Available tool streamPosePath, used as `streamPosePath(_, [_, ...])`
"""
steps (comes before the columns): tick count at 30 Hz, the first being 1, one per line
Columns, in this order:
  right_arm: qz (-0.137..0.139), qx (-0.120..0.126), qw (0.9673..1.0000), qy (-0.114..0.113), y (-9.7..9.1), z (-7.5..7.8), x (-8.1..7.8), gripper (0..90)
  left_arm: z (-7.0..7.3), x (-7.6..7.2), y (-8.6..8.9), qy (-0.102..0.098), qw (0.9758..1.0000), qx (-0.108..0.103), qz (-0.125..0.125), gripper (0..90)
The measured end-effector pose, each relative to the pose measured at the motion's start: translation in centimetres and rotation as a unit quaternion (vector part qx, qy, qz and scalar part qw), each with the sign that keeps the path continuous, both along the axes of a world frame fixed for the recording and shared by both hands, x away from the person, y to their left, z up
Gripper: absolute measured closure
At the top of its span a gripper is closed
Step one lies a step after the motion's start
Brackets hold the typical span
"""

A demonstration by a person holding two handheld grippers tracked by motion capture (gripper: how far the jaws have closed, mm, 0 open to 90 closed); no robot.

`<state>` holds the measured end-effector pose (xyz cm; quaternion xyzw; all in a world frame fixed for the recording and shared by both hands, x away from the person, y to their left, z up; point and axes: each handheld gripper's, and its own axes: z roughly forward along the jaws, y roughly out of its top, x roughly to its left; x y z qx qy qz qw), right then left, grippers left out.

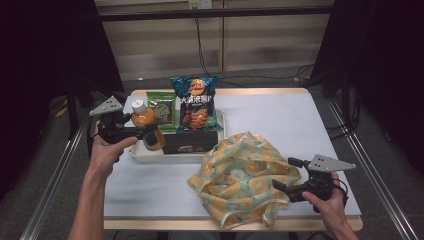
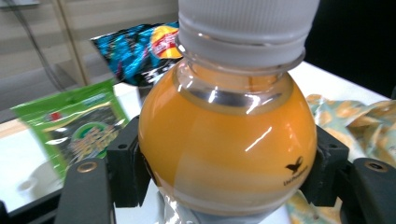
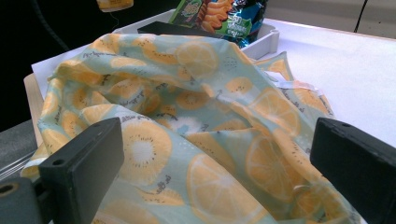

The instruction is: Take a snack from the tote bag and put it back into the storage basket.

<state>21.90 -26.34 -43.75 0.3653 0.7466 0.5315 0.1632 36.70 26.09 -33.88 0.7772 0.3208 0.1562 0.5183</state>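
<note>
Orange-juice plastic bottle (image 1: 146, 123), white-capped, tilts in the left gripper's (image 1: 145, 133) closed fingers, left of the lemon-print cloth bag (image 1: 245, 175); right gripper's (image 1: 282, 190) fingers gape at the bag.

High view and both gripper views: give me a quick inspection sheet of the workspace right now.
Surface: white table, bare at right.
Job's things: orange juice bottle, white cap on; lemon-print cloth bag, crumpled at the front edge.
Clutter: white tray with blue chip bag, green snack packet, black box.
Grippers: left claw shut on the bottle; right claw open at the bag.
Cables: several on the floor behind the table.
Surroundings: dark curtains, metal rails.
</note>
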Motion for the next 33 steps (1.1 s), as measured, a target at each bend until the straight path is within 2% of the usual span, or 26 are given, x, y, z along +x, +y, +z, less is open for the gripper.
streamPosePath(2, [0.000, 0.001, 1.0000, -0.001, 0.0, 0.0, 0.0, 2.5, -0.1, 0.1, 0.6, 0.005, 0.9999, -0.007, 0.012, 31.1])
streamPosePath(8, [-0.007, 0.004, 1.0000, 0.001, -0.2, 0.0, -0.1, 2.2, -1.1, 0.6, 0.9, 0.002, 0.9996, 0.003, 0.026, 31.1])
streamPosePath(11, [-0.005, 0.003, 1.0000, -0.001, -0.2, 0.0, 0.0, 2.2, -1.7, 1.0, 0.8, 0.007, 0.9995, 0.013, 0.029, 31.1])
streamPosePath(17, [-0.003, 0.003, 1.0000, 0.001, -0.1, 0.0, 0.0, 2.2, -3.1, 1.7, 1.4, 0.017, 0.9986, 0.010, 0.049, 31.2])
streamPosePath(19, [-0.003, 0.003, 1.0000, 0.000, -0.1, 0.0, 0.0, 2.2, -3.6, 2.0, 1.6, 0.016, 0.9985, 0.016, 0.050, 31.1])
streamPosePath(20, [-0.003, 0.002, 1.0000, 0.000, -0.1, 0.0, 0.0, 2.2, -3.9, 2.1, 1.5, 0.019, 0.9983, 0.010, 0.054, 31.1])
streamPosePath(23, [-0.002, 0.002, 1.0000, 0.003, 0.0, -0.1, 0.0, 2.2, -4.5, 2.5, 1.6, 0.016, 0.9976, 0.016, 0.065, 31.1])
streamPosePath(26, [-0.002, 0.000, 1.0000, 0.003, 0.1, -0.1, 0.0, 2.3, -5.0, 2.8, 1.7, 0.019, 0.9974, 0.014, 0.069, 31.1])
streamPosePath(33, [-0.001, -0.001, 1.0000, 0.005, 0.1, -0.1, 0.0, 2.4, -6.7, 3.6, 1.5, 0.024, 0.9963, 0.029, 0.078, 31.1])
